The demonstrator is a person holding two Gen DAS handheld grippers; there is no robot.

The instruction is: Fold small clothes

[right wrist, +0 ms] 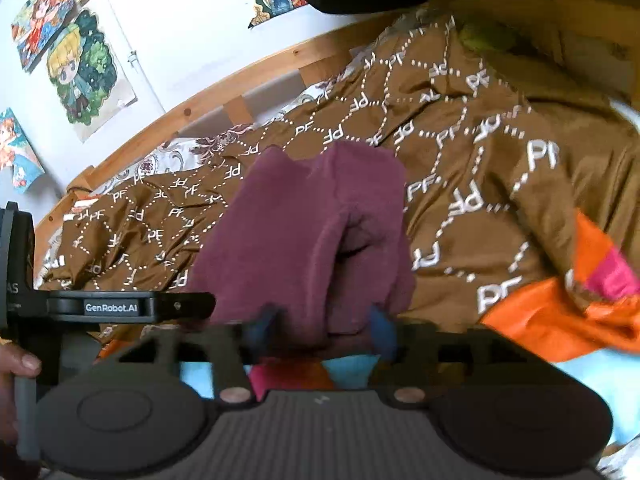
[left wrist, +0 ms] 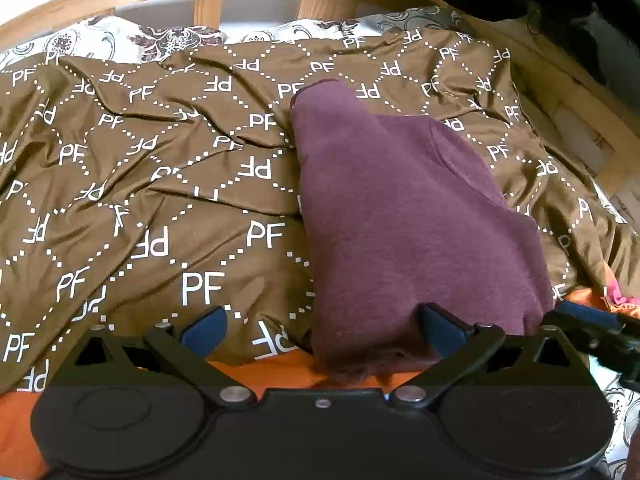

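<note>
One maroon knit garment [left wrist: 400, 216] lies on the brown duvet [left wrist: 140, 184] printed with white PF letters, already doubled lengthwise into a long narrow shape that runs from about 6 o'clock up toward 12 o'clock in the left wrist view. Its far end tapers to a cuff-like tip near the middle of the bed; the near end hangs over the orange fabric [left wrist: 280, 372] at the bed's edge.

Left gripper [left wrist: 324, 332]: the jaws stand wide apart, one blue pad on the duvet at 7 o'clock, the other resting against the garment's near hem at 5 o'clock. Nothing is pinched.

Right gripper [right wrist: 324, 330]: the jaws are parted with the garment's near edge bunched between the blue pads; the picture is blurred there, and the pads do not appear to be clamping the cloth. From this side a raised ridge shows where the top layer sits unevenly.

By my reading, the first lengthwise fold is in place but untidy. Still left would be smoothing that ridge and bringing the far end over to the near end to make a compact bundle.
</note>
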